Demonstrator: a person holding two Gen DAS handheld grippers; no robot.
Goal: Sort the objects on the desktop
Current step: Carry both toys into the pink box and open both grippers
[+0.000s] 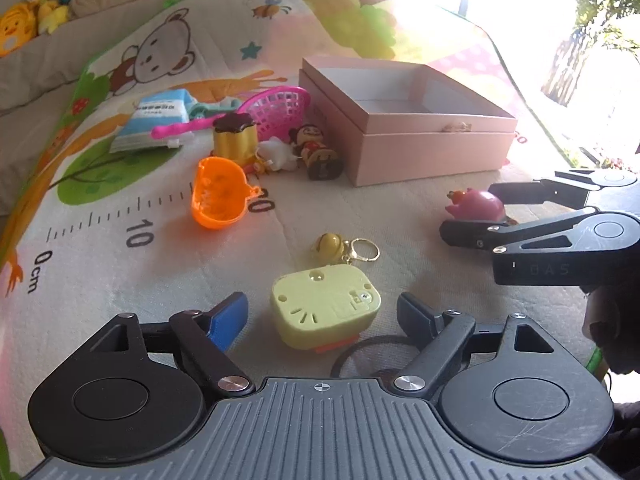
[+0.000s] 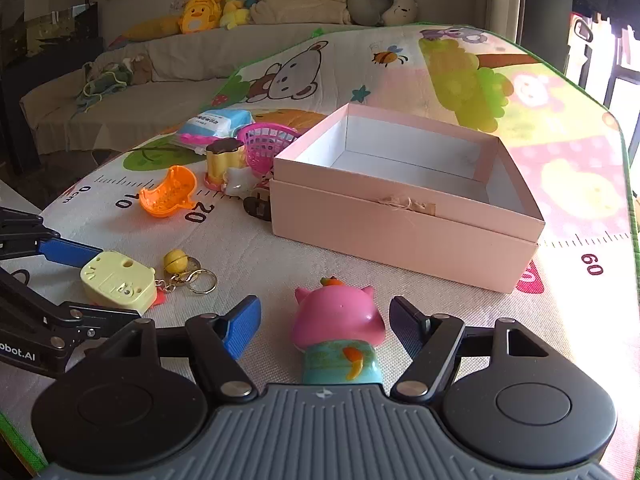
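Left gripper (image 1: 322,314) spread wide around pale yellow toy box (image 1: 326,306) on play mat (image 1: 120,248), pads clear of its sides. Right gripper (image 2: 324,326) likewise wide, flanking pink pig figurine (image 2: 338,330) lying untouched just before open pink box (image 2: 404,216).

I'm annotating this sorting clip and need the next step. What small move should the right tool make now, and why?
Probably close the right tool on the pink pig figure. The figure lies on the mat between the two fingers, with a gap on each side, so nothing is gripped yet. The open pink box stands just beyond, empty inside, a likely place to drop it.
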